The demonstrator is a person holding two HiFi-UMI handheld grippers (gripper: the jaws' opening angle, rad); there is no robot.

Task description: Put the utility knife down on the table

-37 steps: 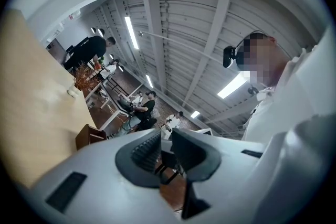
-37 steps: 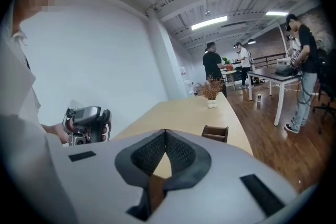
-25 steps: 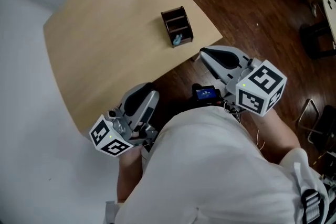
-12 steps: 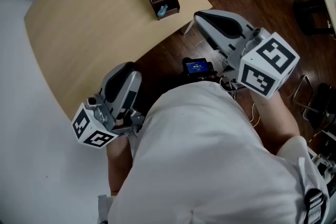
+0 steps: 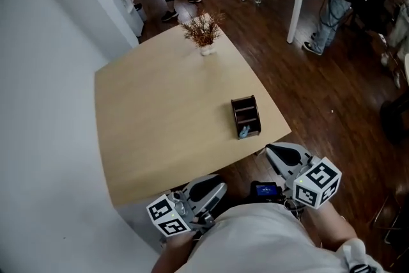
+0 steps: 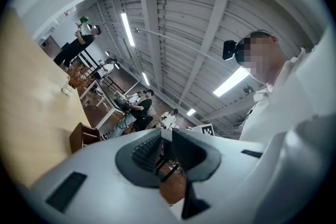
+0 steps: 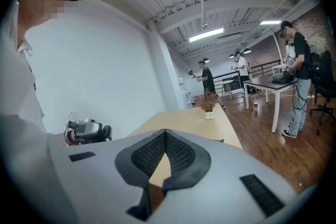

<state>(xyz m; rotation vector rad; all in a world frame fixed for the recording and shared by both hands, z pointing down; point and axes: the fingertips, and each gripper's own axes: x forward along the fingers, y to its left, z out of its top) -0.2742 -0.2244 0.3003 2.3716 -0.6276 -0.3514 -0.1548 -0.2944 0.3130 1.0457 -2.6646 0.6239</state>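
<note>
White shirt, black head camera, and a matching pair of grey hand-held grippers.

The person wears a loose white shirt (image 5: 255, 243) and a small black head-mounted camera (image 6: 230, 50). The left gripper (image 5: 219, 186) and the right gripper (image 5: 271, 149) share one build: a smooth light-grey plastic shell around a dark, rounded recess, black ribbed pads (image 7: 149, 155) set inside it, and narrow black slots (image 7: 261, 194) in the shell. Each carries a white cube (image 5: 317, 182) printed with bold black square markers on its faces.

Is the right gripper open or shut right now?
Shut: on the right gripper the pads meet at the tips, nothing between them.
</note>
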